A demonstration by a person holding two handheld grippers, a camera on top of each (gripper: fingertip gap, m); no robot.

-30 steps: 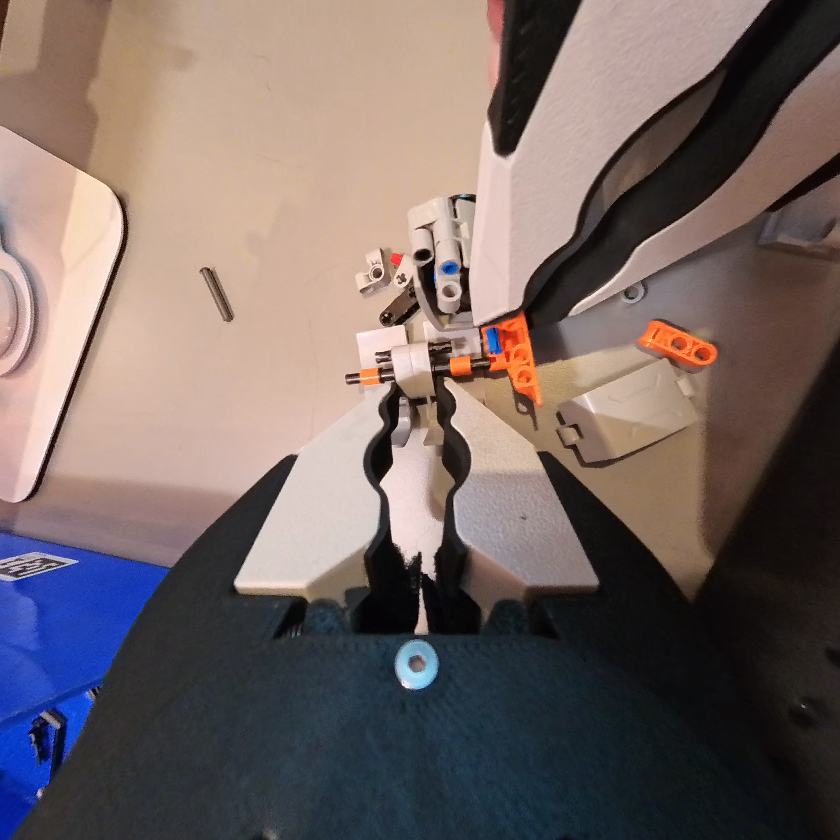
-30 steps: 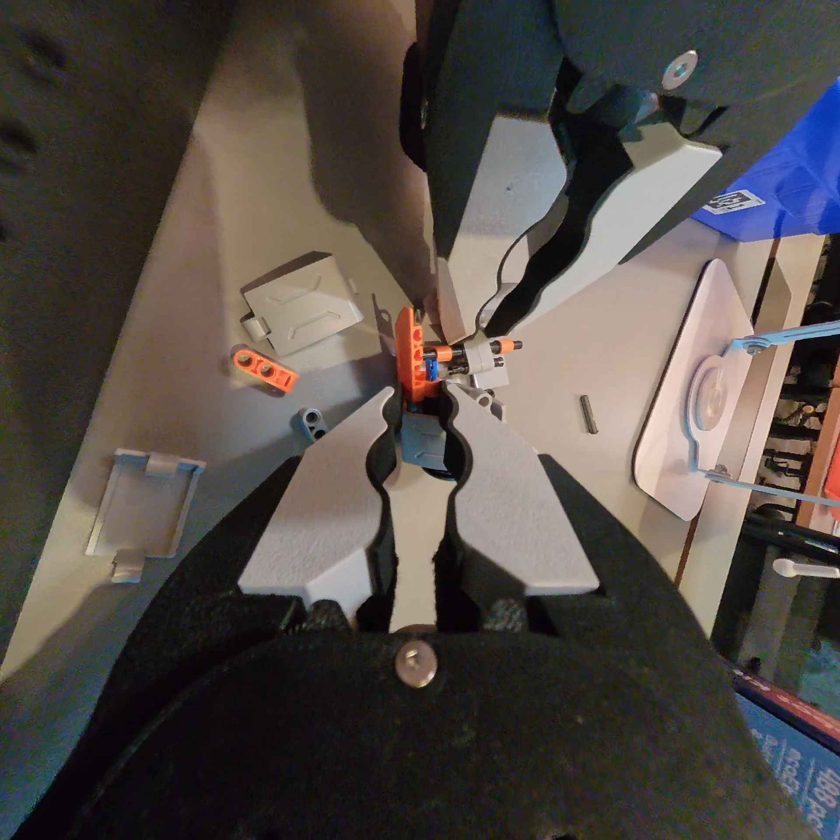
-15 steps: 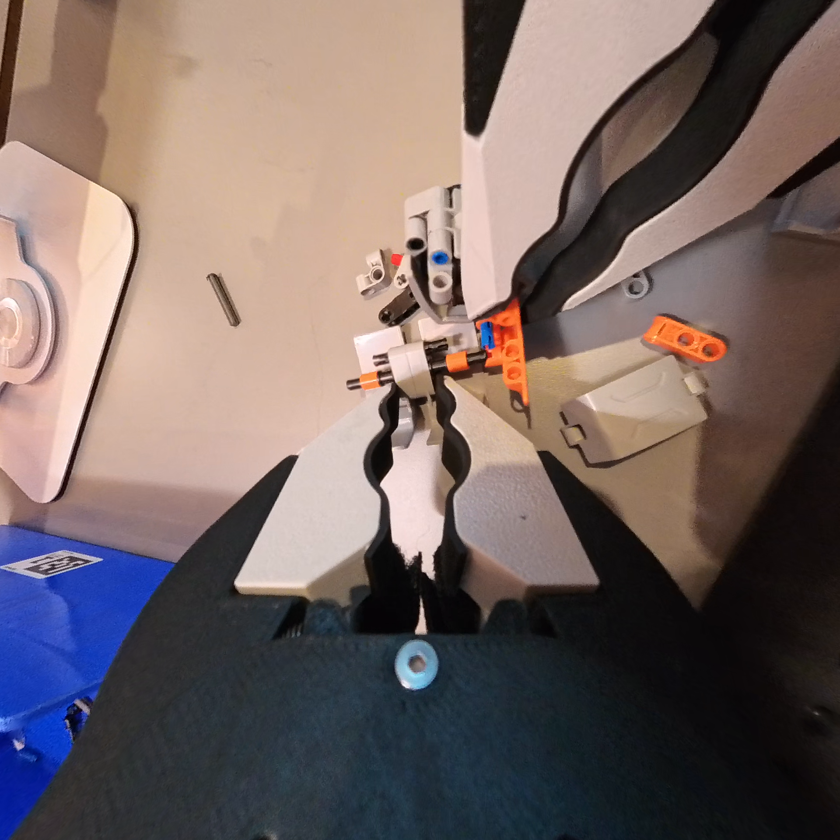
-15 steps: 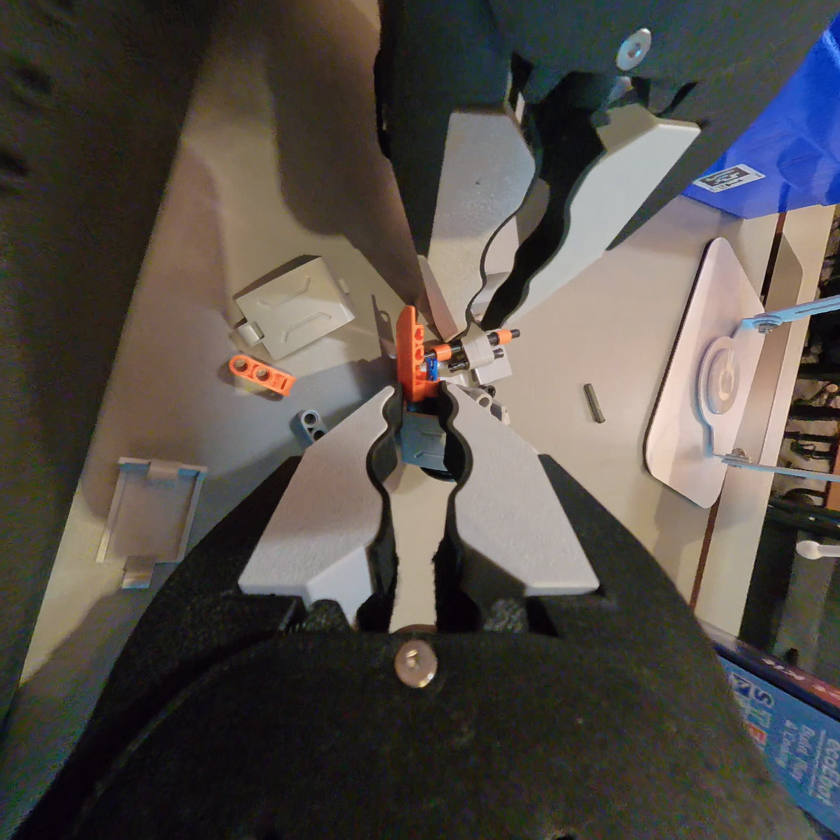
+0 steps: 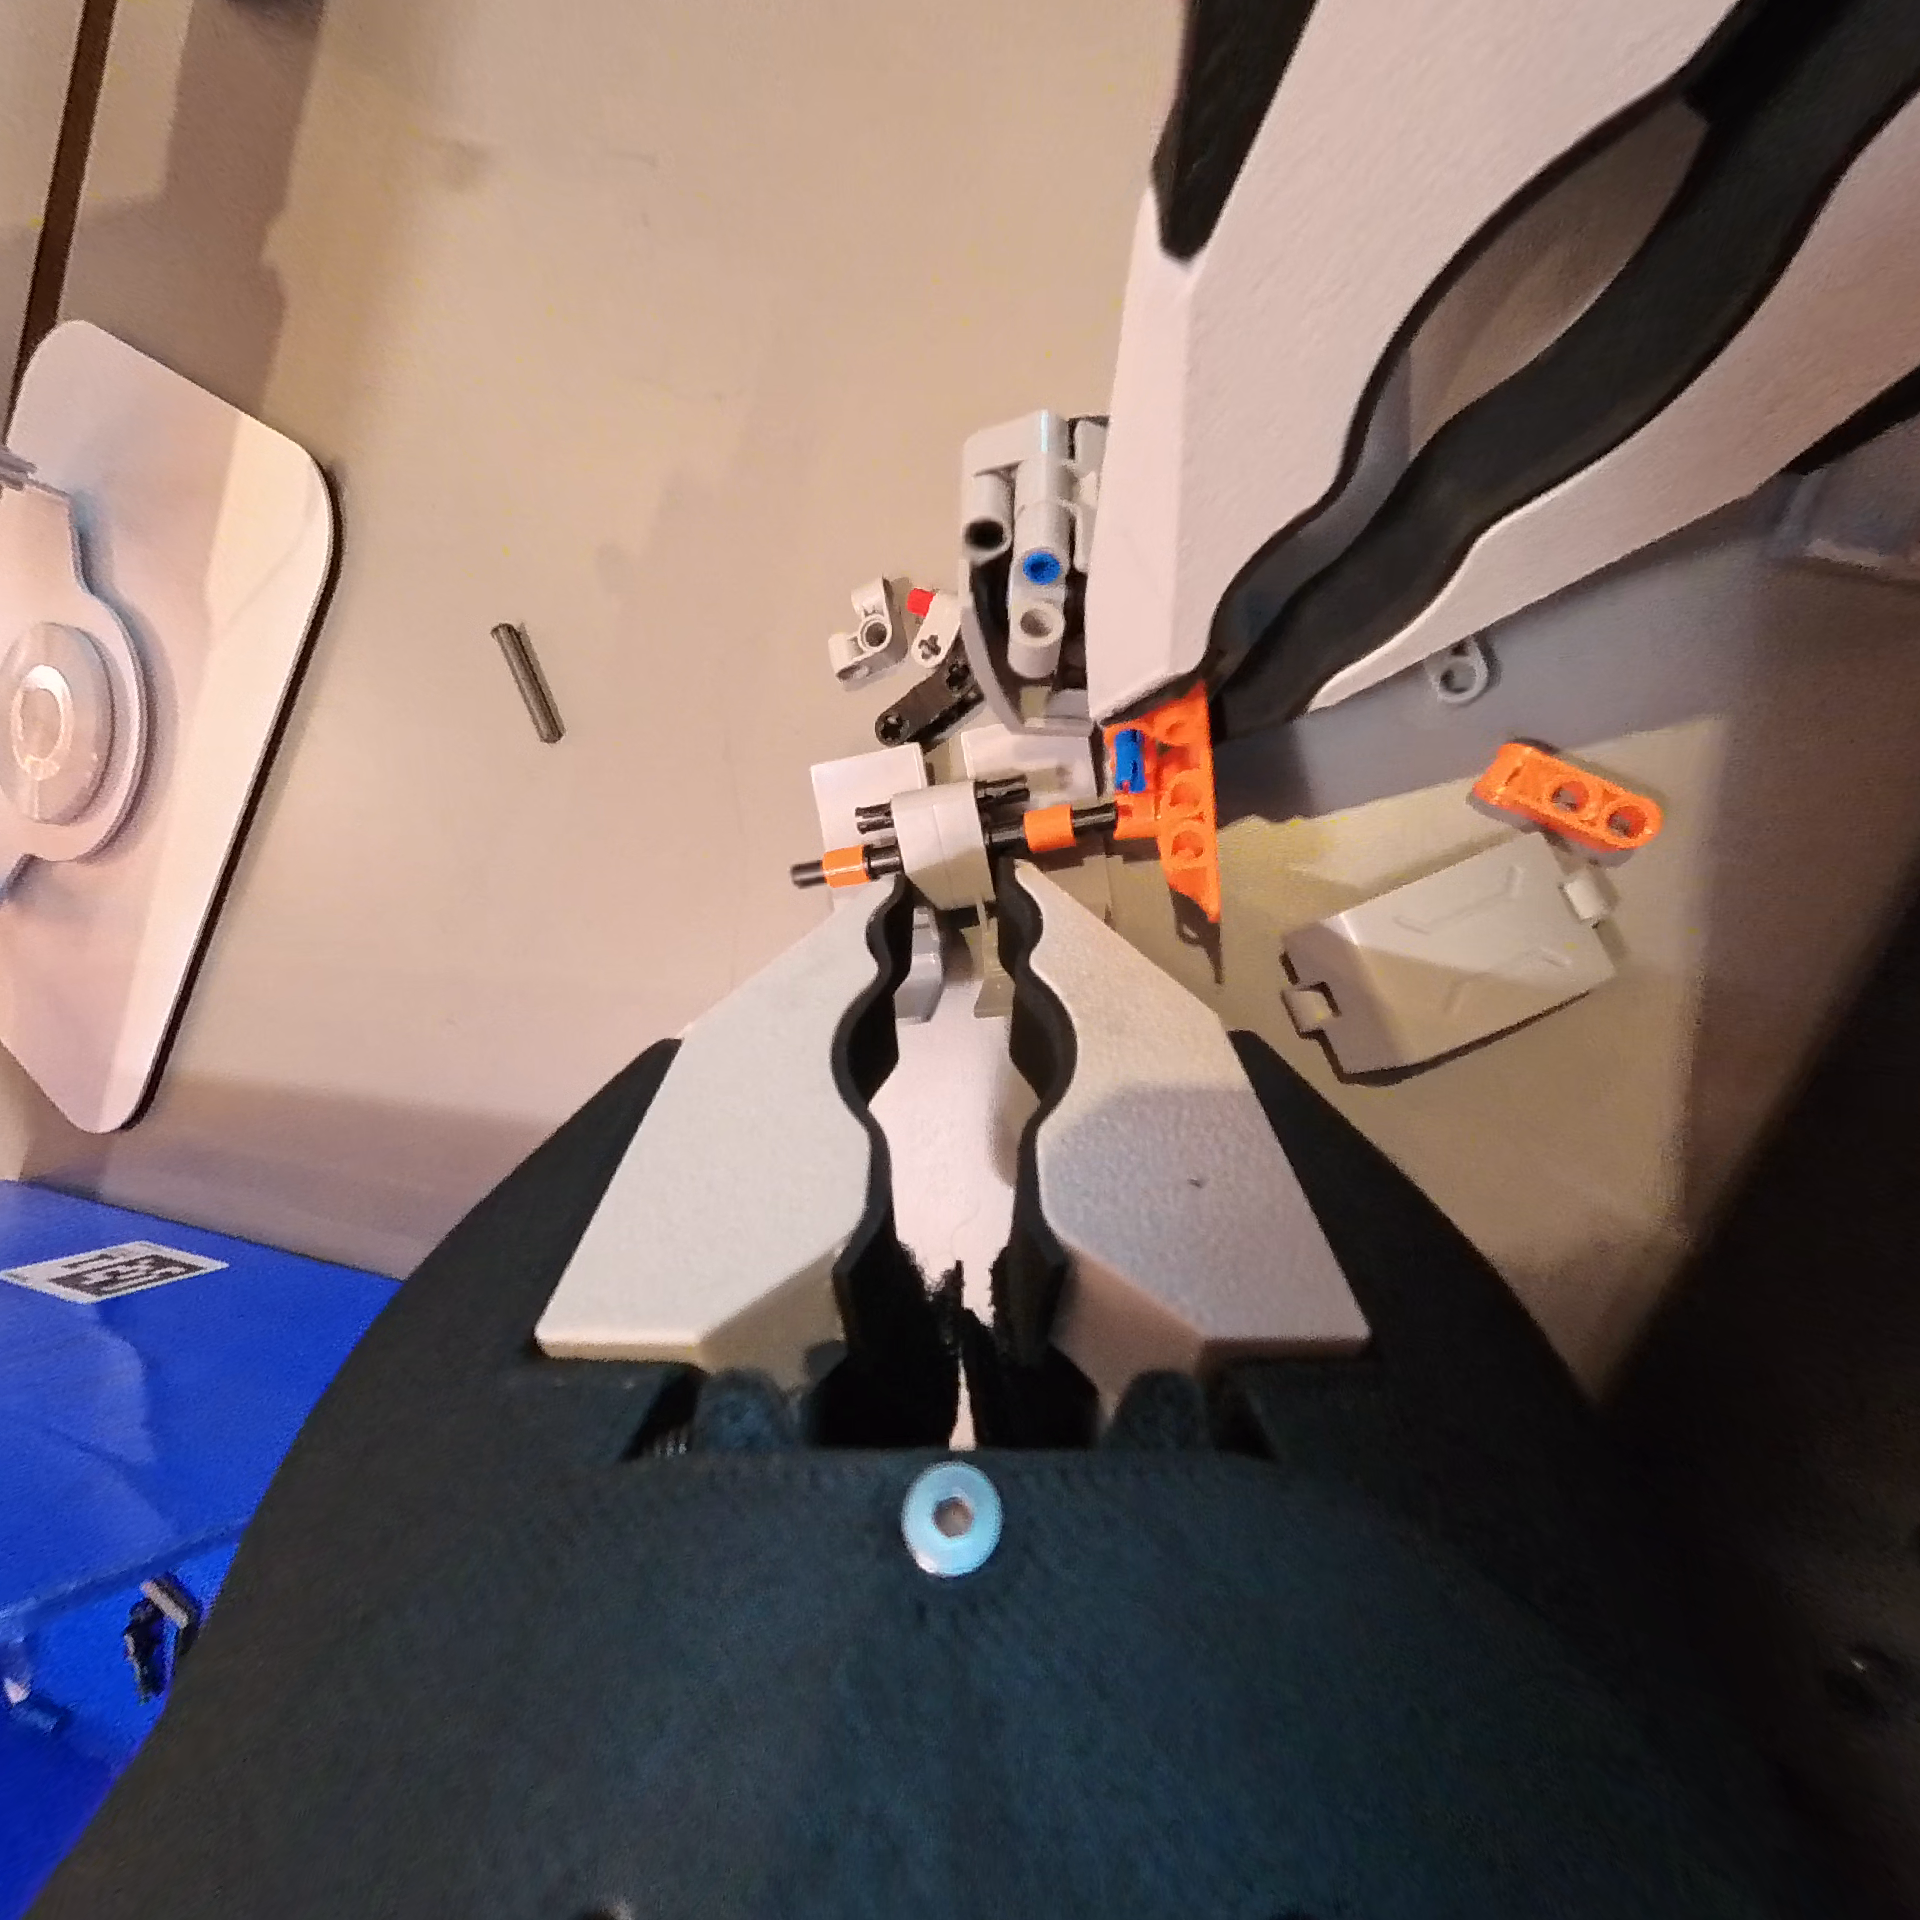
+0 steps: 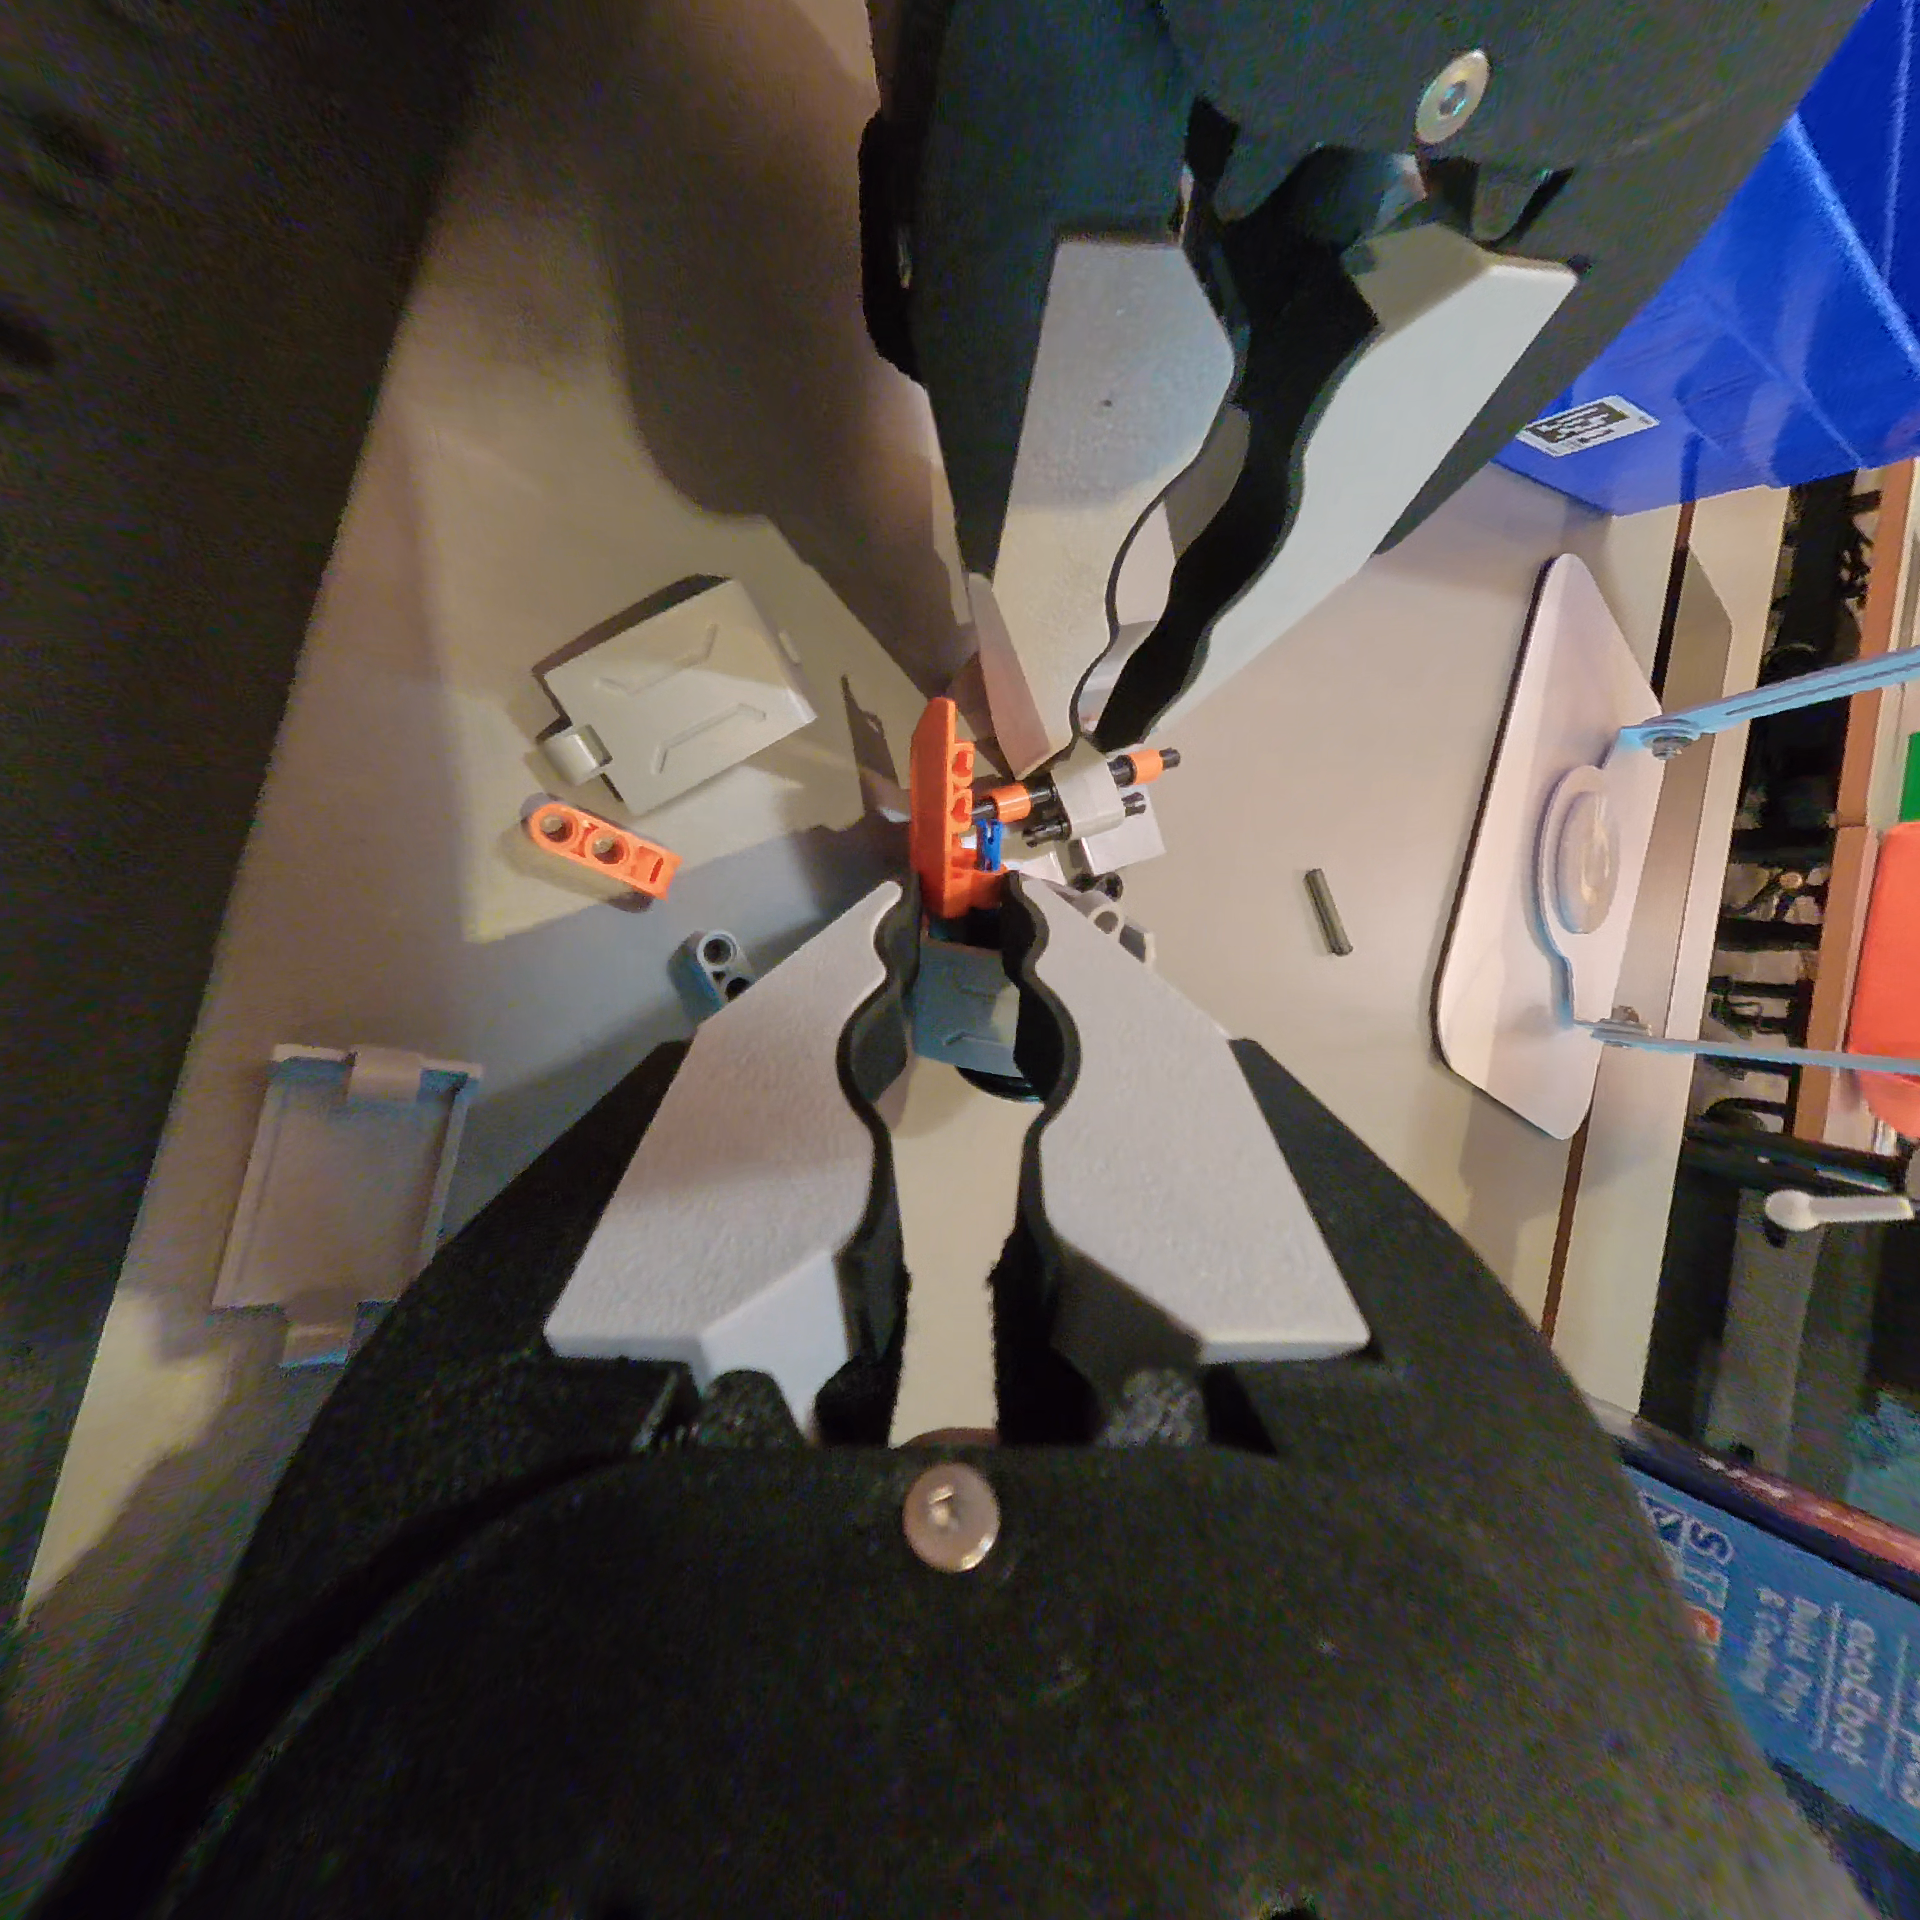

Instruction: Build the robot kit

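Observation:
A small toy-brick assembly of grey, orange and black parts is held between both grippers above a beige table. My left gripper [image 5: 948,894] is shut on its grey connector block [image 5: 940,831], which carries a black axle with orange bushes. My right gripper [image 6: 961,894] is shut on the other end, by the orange beam [image 6: 943,821] and a grey panel [image 6: 961,1003]. In the left wrist view the right gripper comes in from the upper right onto the orange beam [image 5: 1184,800]. In the right wrist view the left gripper comes in from above.
On the table lie a loose orange three-hole beam [image 6: 603,844], a grey curved panel [image 6: 675,717], a flat grey panel [image 6: 343,1174], a small grey connector [image 6: 717,961] and a black pin [image 5: 528,681]. A white board [image 5: 135,717] and a blue bin [image 5: 125,1382] stand at the edge. Spacing between my two grippers at the tips: around 5 cm.
Both grippers keep their hold on the assembly. The views have shifted slightly, and the orange beam has turned a little more upright.

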